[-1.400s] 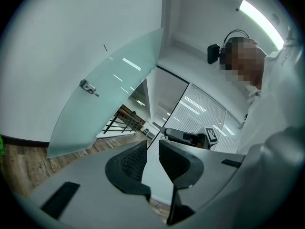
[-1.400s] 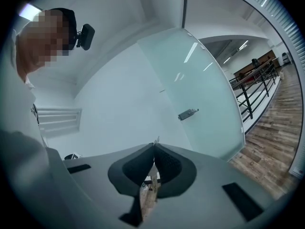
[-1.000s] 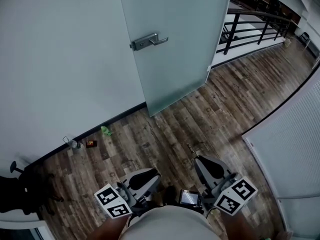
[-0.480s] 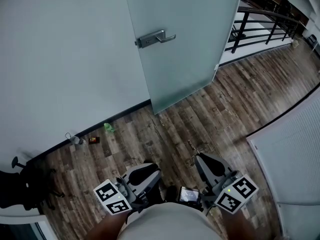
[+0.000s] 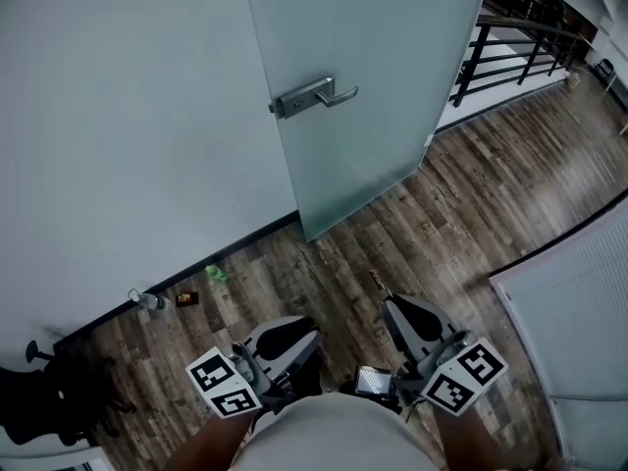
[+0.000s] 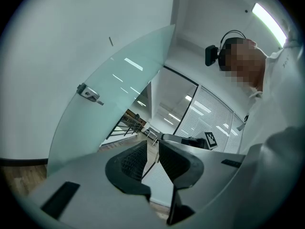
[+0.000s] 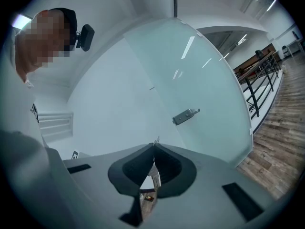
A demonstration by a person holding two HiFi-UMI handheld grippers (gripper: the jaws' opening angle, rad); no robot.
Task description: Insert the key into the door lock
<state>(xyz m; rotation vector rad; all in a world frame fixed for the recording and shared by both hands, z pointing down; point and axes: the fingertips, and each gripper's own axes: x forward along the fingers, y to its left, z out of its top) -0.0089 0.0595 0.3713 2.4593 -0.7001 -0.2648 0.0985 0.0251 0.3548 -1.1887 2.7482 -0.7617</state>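
Key (image 7: 157,140) pinched, silver door lock (image 5: 309,96) well apart

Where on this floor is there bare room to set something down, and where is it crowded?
Bare: the wood-plank floor from the frosted glass door across to the black metal railing. Crowded: the strip along the dark baseboard left of the door, holding a green scrap, a small clear object and a dark box, with a black chair base beyond.

Wood-plank floor (image 5: 442,214), small green scrap (image 5: 216,273) beside wall (image 5: 118,116)
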